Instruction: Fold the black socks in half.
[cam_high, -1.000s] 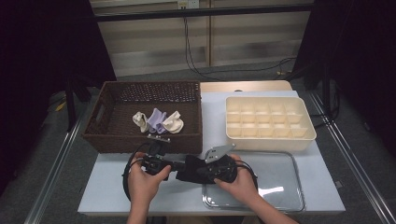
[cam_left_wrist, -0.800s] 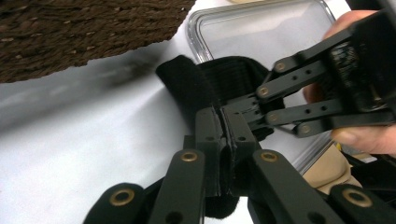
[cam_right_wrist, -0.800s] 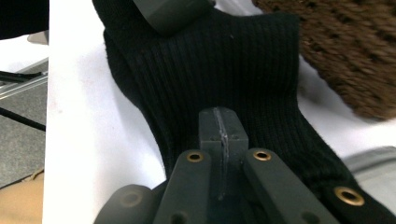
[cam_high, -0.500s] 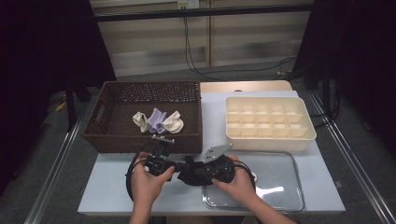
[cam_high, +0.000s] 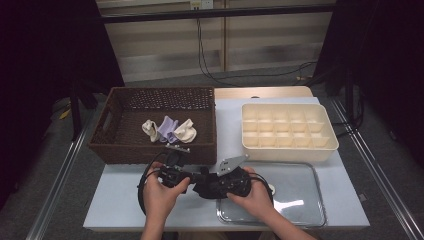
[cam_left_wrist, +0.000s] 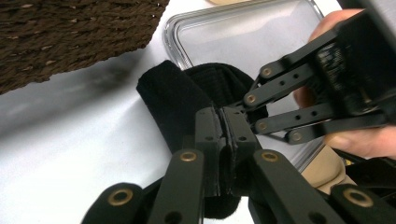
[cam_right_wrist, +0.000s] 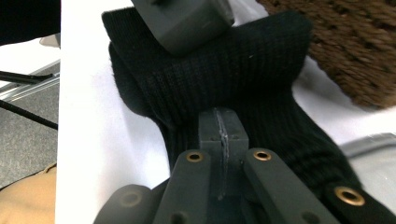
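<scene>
Both tools (cam_high: 199, 179) pinched on black sock (cam_right_wrist: 224, 79) above white table (cam_high: 120, 200)

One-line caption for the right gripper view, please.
Right gripper shut on a black ribbed sock over the white table, wicker basket alongside.

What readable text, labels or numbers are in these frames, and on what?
None can be read.
Right tool: faint pale marks on its black body in the left gripper view, too blurred to read.
Black sock, wicker basket, divided box, clear tray: no print visible.
</scene>
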